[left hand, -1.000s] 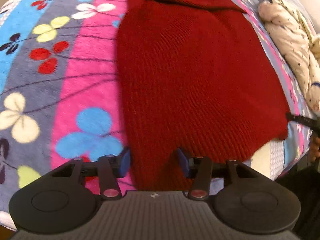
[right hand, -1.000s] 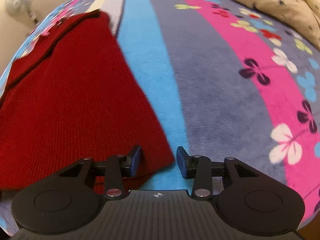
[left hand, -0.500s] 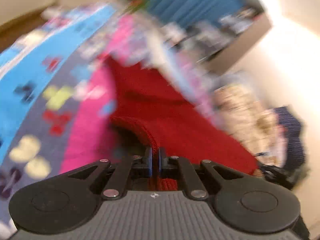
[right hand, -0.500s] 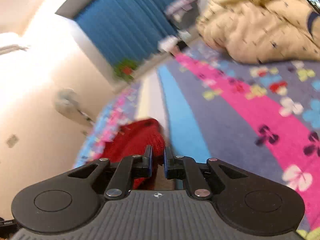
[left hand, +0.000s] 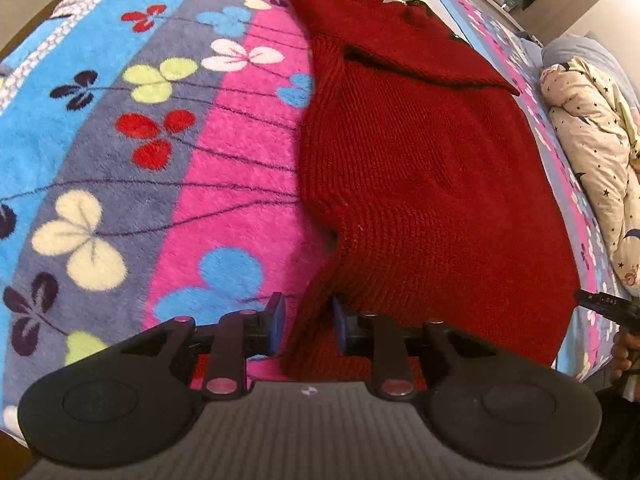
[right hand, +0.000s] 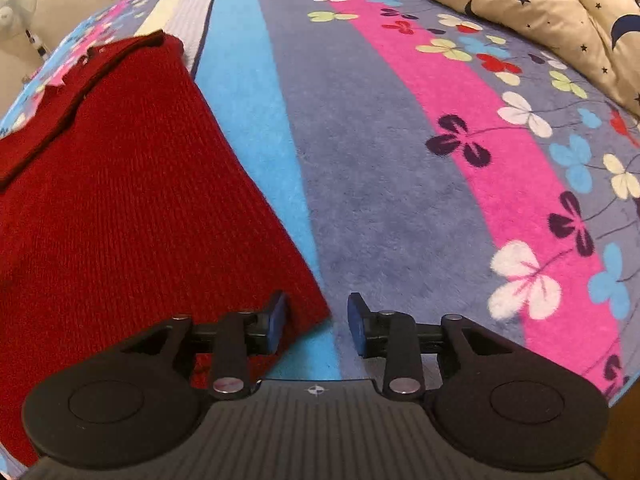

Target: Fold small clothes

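Jaws of the left gripper point(left hand: 306, 326) and right gripper point(right hand: 316, 322) are opening, each with a near corner of the red knitted garment point(left hand: 420, 168) loose between them. The garment lies flat on the floral bed blanket point(left hand: 120, 140), its length stretching away from both grippers, left and right equally close.

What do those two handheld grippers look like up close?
Both look alike: the left gripper and right gripper have matte black bodies with a ribbed grey top plate, two round black discs, silver-pink pivot pins and blue finger pads. A small crosshair mark sits mid-plate. No cables show.
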Tool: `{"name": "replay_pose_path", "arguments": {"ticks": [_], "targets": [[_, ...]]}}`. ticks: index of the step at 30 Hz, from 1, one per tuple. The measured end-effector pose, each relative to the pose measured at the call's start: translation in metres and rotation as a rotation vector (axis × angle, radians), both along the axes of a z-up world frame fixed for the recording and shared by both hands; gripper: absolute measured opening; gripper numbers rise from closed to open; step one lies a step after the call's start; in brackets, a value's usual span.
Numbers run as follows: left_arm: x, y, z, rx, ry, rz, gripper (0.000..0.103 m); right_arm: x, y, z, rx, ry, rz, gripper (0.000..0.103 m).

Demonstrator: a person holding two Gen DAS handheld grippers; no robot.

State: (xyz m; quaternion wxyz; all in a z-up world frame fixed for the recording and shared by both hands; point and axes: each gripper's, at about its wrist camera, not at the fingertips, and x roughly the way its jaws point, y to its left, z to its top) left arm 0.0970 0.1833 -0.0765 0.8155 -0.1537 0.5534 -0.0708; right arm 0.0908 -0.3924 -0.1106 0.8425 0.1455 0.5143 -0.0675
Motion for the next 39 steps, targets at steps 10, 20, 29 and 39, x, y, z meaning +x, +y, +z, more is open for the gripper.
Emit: {"name": "replay_pose_path", "arguments": {"ticks": [10,20,29,39], "targets": [[-0.012,-0.001,0.020,-0.116,-0.041,0.026,0.042,0.006,0.020,-0.002,-0.045,-0.027,0.067,0.029],[-0.023,-0.014,0.025,-0.047,-0.070,-0.055,0.006,-0.025,-0.010,0.040,0.091,-0.217,-0.057,0.006],[-0.020,-0.040,0.010,0.224,-0.014,-0.106,0.020,-0.012,0.005,0.015,-0.020,-0.057,0.008,0.009],[-0.018,-0.056,0.038,0.274,-0.236,-0.131,0.043,-0.011,0.034,0.034,0.017,-0.214,0.127,0.047]]}}
